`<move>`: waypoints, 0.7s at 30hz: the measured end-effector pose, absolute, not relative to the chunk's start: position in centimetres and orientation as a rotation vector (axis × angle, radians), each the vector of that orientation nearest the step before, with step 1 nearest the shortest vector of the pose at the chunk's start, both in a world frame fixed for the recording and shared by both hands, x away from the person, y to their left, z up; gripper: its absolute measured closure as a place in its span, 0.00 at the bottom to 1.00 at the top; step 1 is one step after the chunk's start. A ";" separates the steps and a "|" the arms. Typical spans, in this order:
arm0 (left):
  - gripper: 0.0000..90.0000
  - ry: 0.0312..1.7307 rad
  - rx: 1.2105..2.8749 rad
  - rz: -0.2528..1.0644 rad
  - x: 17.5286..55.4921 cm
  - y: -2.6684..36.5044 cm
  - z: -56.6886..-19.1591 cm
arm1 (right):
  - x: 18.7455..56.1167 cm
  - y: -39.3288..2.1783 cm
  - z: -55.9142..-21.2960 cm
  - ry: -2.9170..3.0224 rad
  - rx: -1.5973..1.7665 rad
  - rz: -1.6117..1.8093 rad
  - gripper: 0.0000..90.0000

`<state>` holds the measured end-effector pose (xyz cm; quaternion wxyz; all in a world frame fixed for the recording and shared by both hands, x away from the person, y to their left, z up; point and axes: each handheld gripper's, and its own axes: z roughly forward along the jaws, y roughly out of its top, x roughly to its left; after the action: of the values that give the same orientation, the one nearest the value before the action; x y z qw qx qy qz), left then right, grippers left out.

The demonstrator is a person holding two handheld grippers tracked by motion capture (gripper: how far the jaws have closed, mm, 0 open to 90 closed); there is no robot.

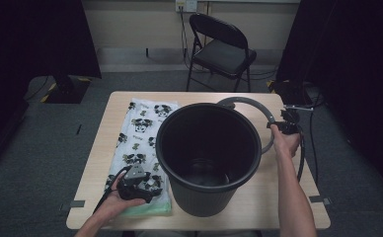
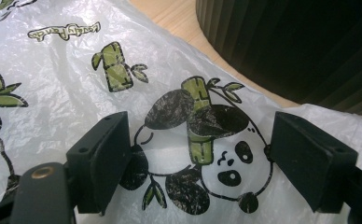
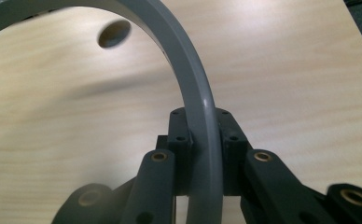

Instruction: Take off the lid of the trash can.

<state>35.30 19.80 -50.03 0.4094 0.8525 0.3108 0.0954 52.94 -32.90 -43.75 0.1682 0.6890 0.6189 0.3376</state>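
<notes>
Near left, our left claw (image 1: pixel 139 183) hovers wide open over the panda-print bag (image 1: pixel 139 133), while far right on the tabletop (image 1: pixel 298 197) our right claw (image 1: pixel 278 126) pinches the grey ring (image 1: pixel 258 109) behind the black bin (image 1: pixel 208 153), so we should keep that grip centred.

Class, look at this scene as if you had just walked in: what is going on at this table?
A person works at a wooden table with a hand-held gripper in each hand. The right hand-held gripper is shut on a grey ring, held beside a large black bin. The left hand-held gripper is open, its jaws spread over a panda-print plastic bag lying flat next to the bin. The bin looks empty, with no bag fitted yet.
</notes>
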 end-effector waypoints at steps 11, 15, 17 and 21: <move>0.22 0.791 2.147 0.255 35.3 19.8 -50.0 | 51.8 -34.5 -47.7 1.757 1.990 0.849 0.87; 0.22 0.792 2.150 0.254 35.3 19.8 -50.0 | 51.5 -34.9 -48.1 1.746 1.987 0.830 0.85; 0.22 0.788 2.153 0.265 35.3 19.7 -50.0 | 51.5 -34.9 -48.1 1.747 1.984 0.830 0.85; 0.22 0.792 2.150 0.263 35.4 19.7 -50.0 | 51.4 -34.7 -48.1 1.754 1.966 0.803 0.82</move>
<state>35.36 19.67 -50.04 0.4058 0.8520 0.3140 0.1042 51.40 -34.66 -48.05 0.1925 0.7004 0.6249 0.2861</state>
